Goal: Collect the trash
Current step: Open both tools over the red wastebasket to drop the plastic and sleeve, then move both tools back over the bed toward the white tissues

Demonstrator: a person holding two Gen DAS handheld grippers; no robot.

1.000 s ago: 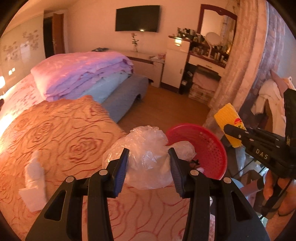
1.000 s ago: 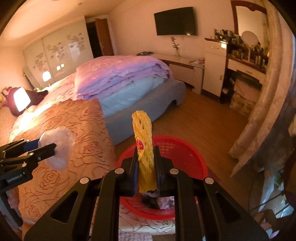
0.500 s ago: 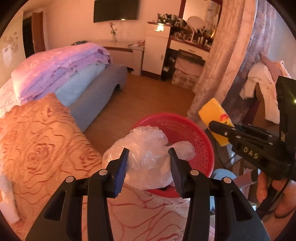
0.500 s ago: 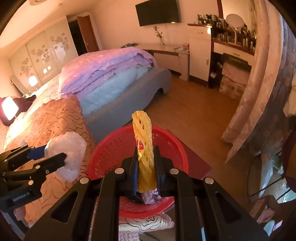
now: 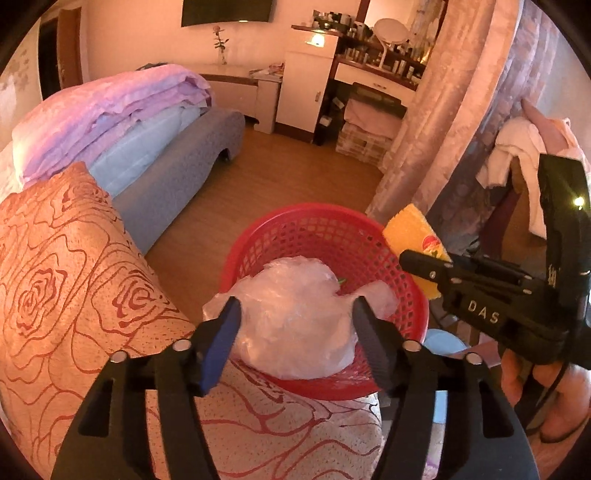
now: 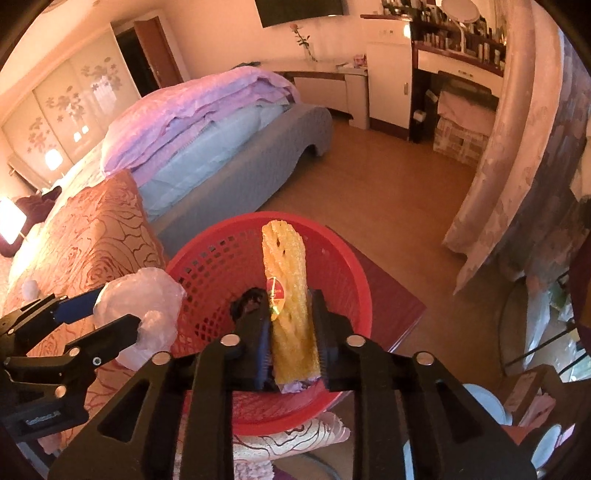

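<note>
Nearby, bed (image 5: 74,277) flanks red basket (image 5: 306,225); left gripper (image 5: 295,339) opening around plastic bag (image 5: 295,321), right gripper (image 6: 291,332) opening around yellow netting (image 6: 290,295).

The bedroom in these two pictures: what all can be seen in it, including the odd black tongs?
Basket: one, red mesh, by the bed's edge.
Plastic bag: one, clear, crumpled, over the basket between the left tongs.
Foam net sleeve: one, yellow with a red sticker, between the right tongs above the basket.
Bedspread: one, orange rose pattern, on the bed.
Quilts: a folded stack, purple over light blue, farther along the bed.
Television: one, black, on the far wall.
Curtain: one, pale patterned, at right.
Left gripper: black, jaws opening around the bag.
Right gripper: black, jaws opening beside the sleeve.
</note>
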